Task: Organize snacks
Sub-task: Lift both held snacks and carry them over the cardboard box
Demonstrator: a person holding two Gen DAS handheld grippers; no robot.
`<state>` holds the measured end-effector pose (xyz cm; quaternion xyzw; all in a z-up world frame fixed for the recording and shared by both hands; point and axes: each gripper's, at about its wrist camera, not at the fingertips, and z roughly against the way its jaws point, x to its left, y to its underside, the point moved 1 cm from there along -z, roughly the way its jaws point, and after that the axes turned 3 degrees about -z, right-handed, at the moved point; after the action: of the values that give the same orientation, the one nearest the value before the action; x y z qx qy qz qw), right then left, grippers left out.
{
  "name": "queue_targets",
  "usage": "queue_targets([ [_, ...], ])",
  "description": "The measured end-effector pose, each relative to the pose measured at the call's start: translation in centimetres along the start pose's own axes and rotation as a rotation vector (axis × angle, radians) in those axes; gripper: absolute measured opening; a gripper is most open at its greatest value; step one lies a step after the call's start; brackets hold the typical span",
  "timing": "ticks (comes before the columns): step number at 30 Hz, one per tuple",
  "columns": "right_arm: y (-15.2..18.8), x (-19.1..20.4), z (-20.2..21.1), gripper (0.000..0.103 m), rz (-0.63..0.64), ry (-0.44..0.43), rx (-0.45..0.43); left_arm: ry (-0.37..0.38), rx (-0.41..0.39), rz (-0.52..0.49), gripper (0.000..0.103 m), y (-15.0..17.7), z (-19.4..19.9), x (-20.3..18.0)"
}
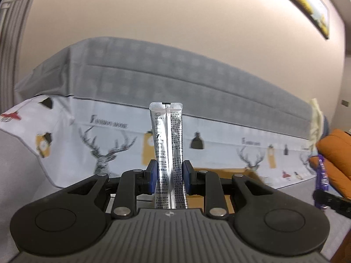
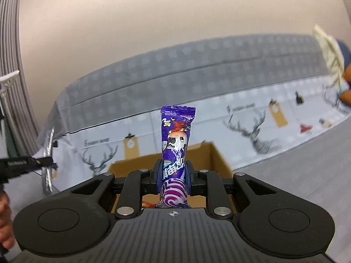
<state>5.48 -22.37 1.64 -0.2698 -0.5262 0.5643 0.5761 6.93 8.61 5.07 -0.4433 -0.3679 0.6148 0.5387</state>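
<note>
My left gripper is shut on a silver stick sachet printed with black text, which stands upright between the blue pads. My right gripper is shut on a purple candy packet with a cartoon face, also upright. An open cardboard box lies just beyond and below the right gripper, with something red and orange showing inside. In the left wrist view the same box peeks out behind the fingers, and the purple packet shows at the far right. The silver sachet appears at the left of the right wrist view.
A sofa draped in a grey checked cover and a white deer-print cloth fills the background. Orange cushions sit at the right. A grey seat surface spreads around the box. A person's hand shows at the left edge.
</note>
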Motion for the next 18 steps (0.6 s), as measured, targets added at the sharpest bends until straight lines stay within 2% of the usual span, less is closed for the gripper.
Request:
queue_targets([
  [7,0.5,0.0,-0.4,0.022,0.052,0.029,0.010,0.067,-0.006,-0.016,0.027,0.4,-0.5,-2.5],
  [18,0.7,1.0,-1.3,0.022,0.059,0.062,0.008,0.143,0.015,-0.075,0.027,1.8,-1.7,-6.4],
])
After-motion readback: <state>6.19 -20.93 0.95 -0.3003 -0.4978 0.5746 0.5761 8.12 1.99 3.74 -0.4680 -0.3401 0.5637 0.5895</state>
